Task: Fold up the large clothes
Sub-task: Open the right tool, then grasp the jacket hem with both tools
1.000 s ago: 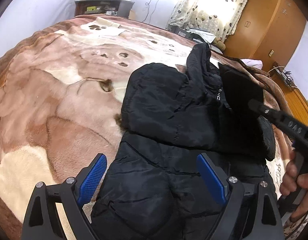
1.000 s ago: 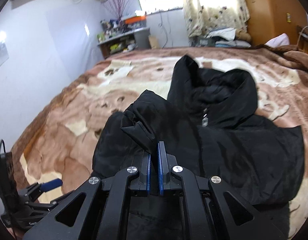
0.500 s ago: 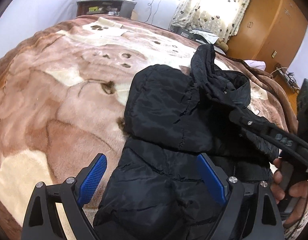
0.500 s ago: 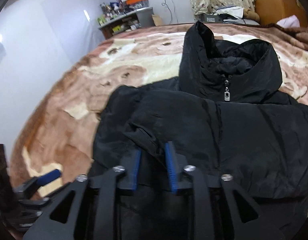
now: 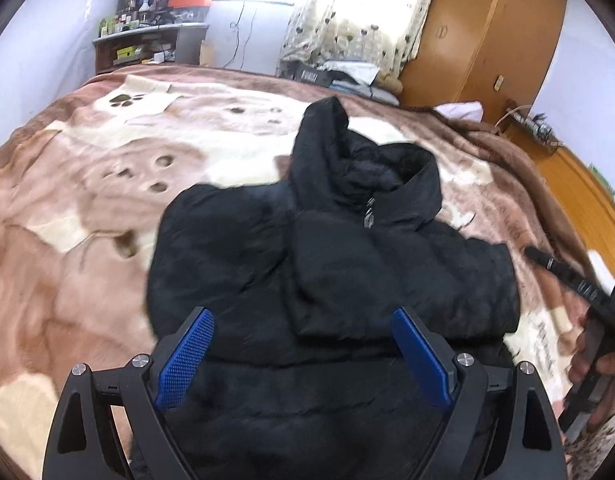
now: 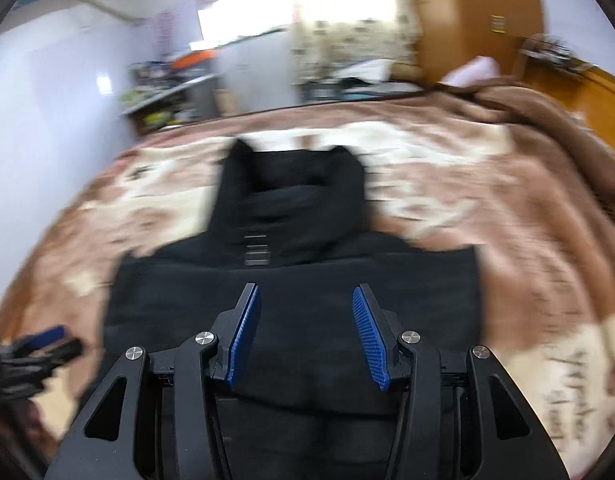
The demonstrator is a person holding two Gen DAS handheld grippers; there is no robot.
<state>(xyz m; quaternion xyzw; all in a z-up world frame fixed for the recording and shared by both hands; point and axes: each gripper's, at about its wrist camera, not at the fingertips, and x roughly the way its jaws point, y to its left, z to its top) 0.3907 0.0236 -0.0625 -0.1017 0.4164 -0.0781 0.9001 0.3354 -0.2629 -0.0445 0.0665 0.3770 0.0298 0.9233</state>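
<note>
A black puffer jacket (image 5: 331, 276) lies on the bed with its hood (image 5: 347, 160) pointing away and both sleeves folded across the chest. My left gripper (image 5: 303, 356) is open and empty, hovering over the jacket's lower part. My right gripper (image 6: 307, 336) is open and empty above the jacket (image 6: 299, 280); this view is blurred by motion. The right gripper also shows at the right edge of the left wrist view (image 5: 567, 280), held in a hand. The left gripper shows at the left edge of the right wrist view (image 6: 35, 348).
A brown and cream plush blanket (image 5: 107, 184) covers the bed. A cluttered shelf (image 5: 147, 48) and a curtained window (image 5: 347, 12) stand at the far wall. A wooden wardrobe (image 5: 479, 36) and a wooden side cabinet (image 5: 579, 184) are at the right.
My right gripper has let go of the sleeve, opened wide and pulled back and to the right. The sleeve now lies folded across the jacket. My left gripper stayed open.
</note>
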